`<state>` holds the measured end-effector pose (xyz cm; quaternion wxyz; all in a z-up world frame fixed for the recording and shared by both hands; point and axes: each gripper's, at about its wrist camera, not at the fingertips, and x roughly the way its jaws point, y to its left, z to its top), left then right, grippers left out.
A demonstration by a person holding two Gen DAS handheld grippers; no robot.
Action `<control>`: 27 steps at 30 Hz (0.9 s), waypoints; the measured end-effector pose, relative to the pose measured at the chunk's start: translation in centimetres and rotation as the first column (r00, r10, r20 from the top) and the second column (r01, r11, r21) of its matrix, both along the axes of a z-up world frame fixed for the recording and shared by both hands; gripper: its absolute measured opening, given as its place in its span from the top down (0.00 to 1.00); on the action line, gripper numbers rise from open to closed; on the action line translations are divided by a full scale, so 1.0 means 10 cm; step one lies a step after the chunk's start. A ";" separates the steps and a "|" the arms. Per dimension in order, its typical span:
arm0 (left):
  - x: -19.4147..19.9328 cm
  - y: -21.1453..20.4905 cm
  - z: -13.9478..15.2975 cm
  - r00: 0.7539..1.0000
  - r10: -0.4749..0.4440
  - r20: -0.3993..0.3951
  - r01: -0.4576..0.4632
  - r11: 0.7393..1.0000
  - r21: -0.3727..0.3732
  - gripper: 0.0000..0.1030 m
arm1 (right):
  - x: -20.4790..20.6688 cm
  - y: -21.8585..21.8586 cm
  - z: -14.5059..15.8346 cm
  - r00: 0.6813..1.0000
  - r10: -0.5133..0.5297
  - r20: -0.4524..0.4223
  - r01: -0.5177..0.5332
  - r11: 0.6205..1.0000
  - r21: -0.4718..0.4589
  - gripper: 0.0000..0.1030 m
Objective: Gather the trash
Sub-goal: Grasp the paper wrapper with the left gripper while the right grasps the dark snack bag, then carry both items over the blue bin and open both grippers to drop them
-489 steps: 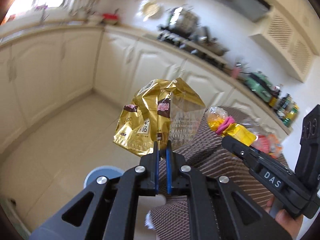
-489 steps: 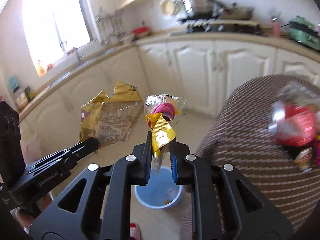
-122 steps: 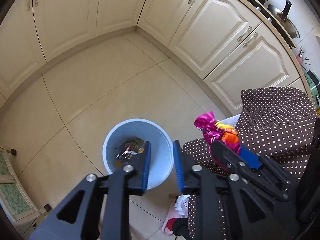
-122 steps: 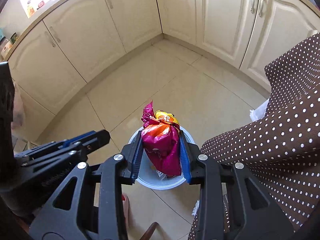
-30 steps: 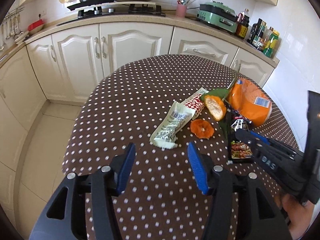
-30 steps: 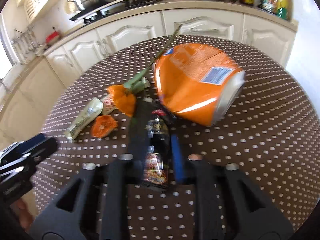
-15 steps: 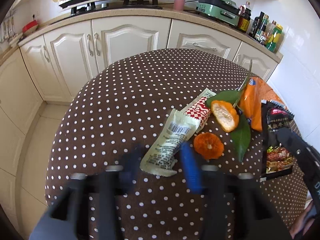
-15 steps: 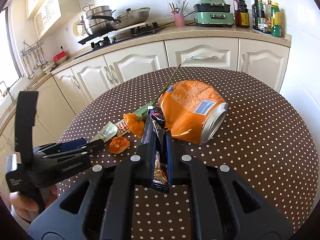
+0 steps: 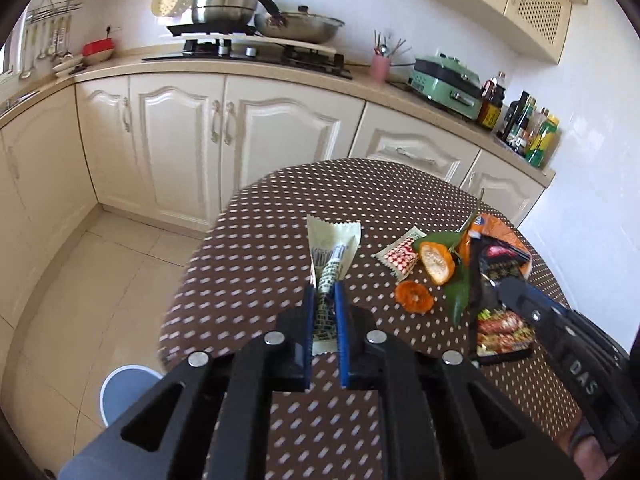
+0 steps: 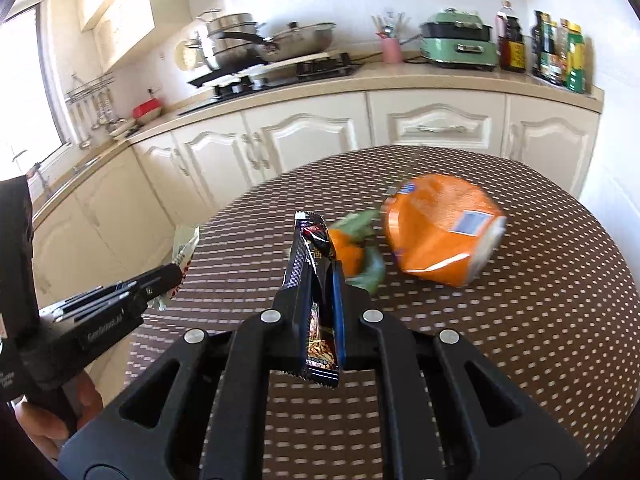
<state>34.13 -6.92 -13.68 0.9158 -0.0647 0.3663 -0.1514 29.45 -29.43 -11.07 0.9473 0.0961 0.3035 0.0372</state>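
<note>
Now left gripper (image 9: 323,294) pinching pale wrapper (image 9: 332,248), right gripper (image 10: 318,276) clamping black packet (image 10: 310,256)

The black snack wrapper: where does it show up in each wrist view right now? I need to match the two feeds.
Left wrist view: the black snack wrapper stands at right of centre, pinched by the right gripper above the table.
Right wrist view: it sits at centre, edge-on and upright, clamped in that gripper's fingers.
Shared landmark: the orange bag, right of the wrapper in the right view and showing just behind it in the left.
</note>
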 end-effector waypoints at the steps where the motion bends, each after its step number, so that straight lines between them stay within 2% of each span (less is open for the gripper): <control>1: -0.06 0.08 0.01 1.000 0.006 0.001 -0.006 1.000 -0.002 0.91 | -0.01 0.09 0.03 1.000 0.018 0.005 -0.018 1.000 0.002 0.90; 6: -0.31 0.57 0.00 0.998 0.065 -0.009 -0.065 0.998 -0.026 0.91 | -0.06 0.60 0.07 0.993 0.117 0.011 -0.117 0.993 0.012 0.90; 13: -0.56 1.44 -0.23 0.979 0.192 -0.072 -0.196 0.979 -0.048 0.91 | -0.09 1.52 -0.04 0.960 0.279 -0.023 -0.279 0.960 0.001 0.90; 21: -0.74 2.41 -0.66 0.922 0.348 -0.172 -0.359 0.933 -0.037 0.91 | -0.07 2.64 -0.43 0.891 0.441 -0.105 -0.447 0.894 -0.036 0.90; 27: -0.70 2.93 -1.09 0.869 0.400 -0.290 -0.431 0.901 -0.050 0.91 | 0.03 3.18 -0.86 0.846 0.498 -0.191 -0.515 0.856 -0.052 0.90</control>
